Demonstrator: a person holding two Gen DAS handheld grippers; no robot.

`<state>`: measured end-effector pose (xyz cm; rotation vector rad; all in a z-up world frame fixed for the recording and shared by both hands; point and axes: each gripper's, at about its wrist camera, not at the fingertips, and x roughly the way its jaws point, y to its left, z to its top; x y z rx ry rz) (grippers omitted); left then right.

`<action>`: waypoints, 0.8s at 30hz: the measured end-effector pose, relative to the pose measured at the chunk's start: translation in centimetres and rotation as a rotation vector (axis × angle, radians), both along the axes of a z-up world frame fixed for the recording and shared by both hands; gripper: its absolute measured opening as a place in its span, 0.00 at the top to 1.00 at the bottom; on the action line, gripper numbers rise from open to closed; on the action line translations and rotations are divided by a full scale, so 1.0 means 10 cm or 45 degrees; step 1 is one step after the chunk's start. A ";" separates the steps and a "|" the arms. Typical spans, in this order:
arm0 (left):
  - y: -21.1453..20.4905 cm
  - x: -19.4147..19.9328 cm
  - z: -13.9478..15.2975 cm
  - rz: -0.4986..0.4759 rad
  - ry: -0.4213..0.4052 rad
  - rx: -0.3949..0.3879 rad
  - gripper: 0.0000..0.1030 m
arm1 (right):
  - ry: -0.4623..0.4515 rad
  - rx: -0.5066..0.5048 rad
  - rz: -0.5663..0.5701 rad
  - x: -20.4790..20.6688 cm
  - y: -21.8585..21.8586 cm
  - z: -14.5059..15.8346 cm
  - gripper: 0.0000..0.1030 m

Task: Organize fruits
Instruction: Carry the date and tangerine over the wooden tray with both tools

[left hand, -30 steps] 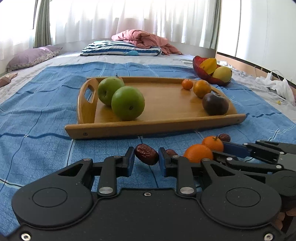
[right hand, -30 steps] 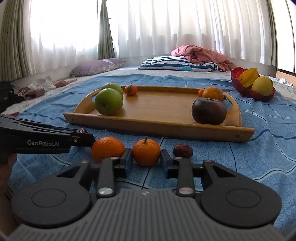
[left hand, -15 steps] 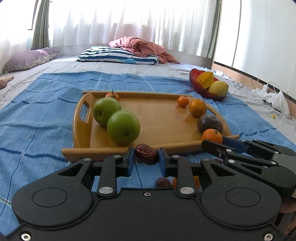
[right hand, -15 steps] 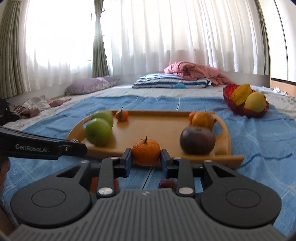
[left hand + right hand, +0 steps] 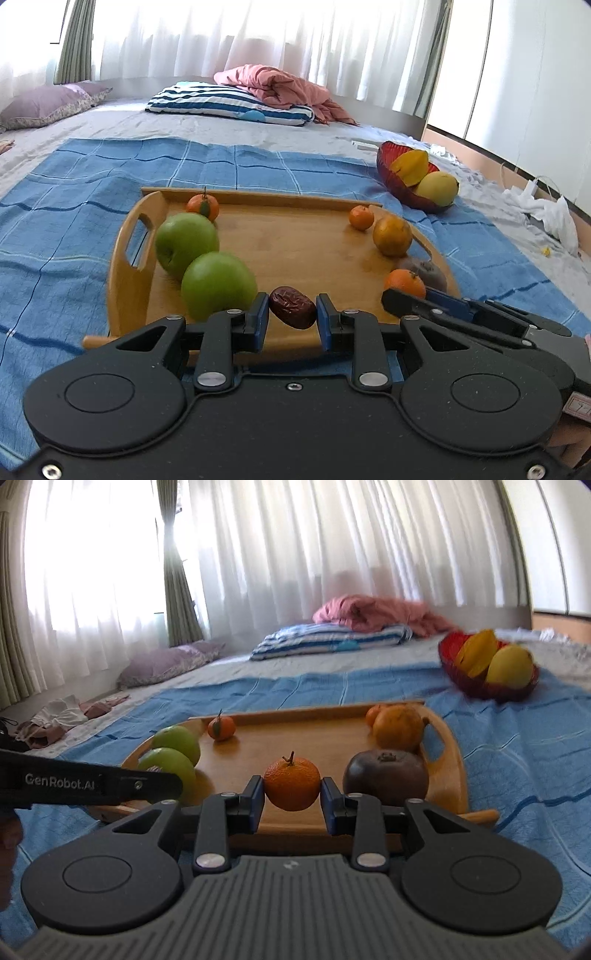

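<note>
My left gripper (image 5: 291, 314) is shut on a wrinkled red date (image 5: 293, 307), held over the near edge of the wooden tray (image 5: 295, 243). My right gripper (image 5: 291, 794) is shut on a small stemmed mandarin (image 5: 291, 784), also above the tray's near edge; the same mandarin (image 5: 404, 282) shows at the right in the left wrist view. On the tray lie two green apples (image 5: 218, 284), a dark purple fruit (image 5: 386, 777), an orange (image 5: 392, 235) and two small mandarins (image 5: 202, 206).
The tray (image 5: 332, 734) rests on a blue checked blanket (image 5: 74, 221). A red bowl (image 5: 397, 173) with yellow fruit stands beyond the tray's right corner. Pillows and a pink quilt (image 5: 273, 88) lie at the back, and white cloth (image 5: 550, 214) lies far right.
Both grippers have risen and moved forward from the blanket to over the tray's near edge, each carrying its fruit. The fruits left on the blanket have dropped out of sight below.
</note>
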<state>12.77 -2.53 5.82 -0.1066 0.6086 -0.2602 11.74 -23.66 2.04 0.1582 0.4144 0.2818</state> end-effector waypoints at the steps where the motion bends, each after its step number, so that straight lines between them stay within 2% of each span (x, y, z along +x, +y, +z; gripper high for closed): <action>1: 0.00 0.04 0.03 0.002 0.001 0.001 0.75 | 0.006 0.019 -0.011 0.04 -0.03 0.03 0.64; 5: 0.00 0.24 0.16 0.012 0.012 0.003 0.75 | 0.060 0.050 -0.036 0.26 -0.10 0.22 0.64; 10: -0.01 0.69 0.30 0.006 0.092 -0.012 0.75 | 0.129 -0.087 -0.039 0.64 -0.01 0.41 0.64; 13: -0.03 1.00 0.31 -0.001 0.189 -0.037 0.75 | 0.247 -0.128 -0.003 0.95 0.04 0.44 0.64; 15: -0.04 1.18 0.28 0.008 0.242 -0.034 0.75 | 0.322 -0.138 0.010 1.12 0.06 0.43 0.64; 18: -0.07 1.38 0.17 0.051 0.289 0.021 0.75 | 0.404 -0.186 0.011 1.35 0.10 0.41 0.64; 24: -0.13 1.57 -0.05 0.086 0.351 0.097 0.75 | 0.483 -0.274 0.000 1.53 0.16 0.29 0.64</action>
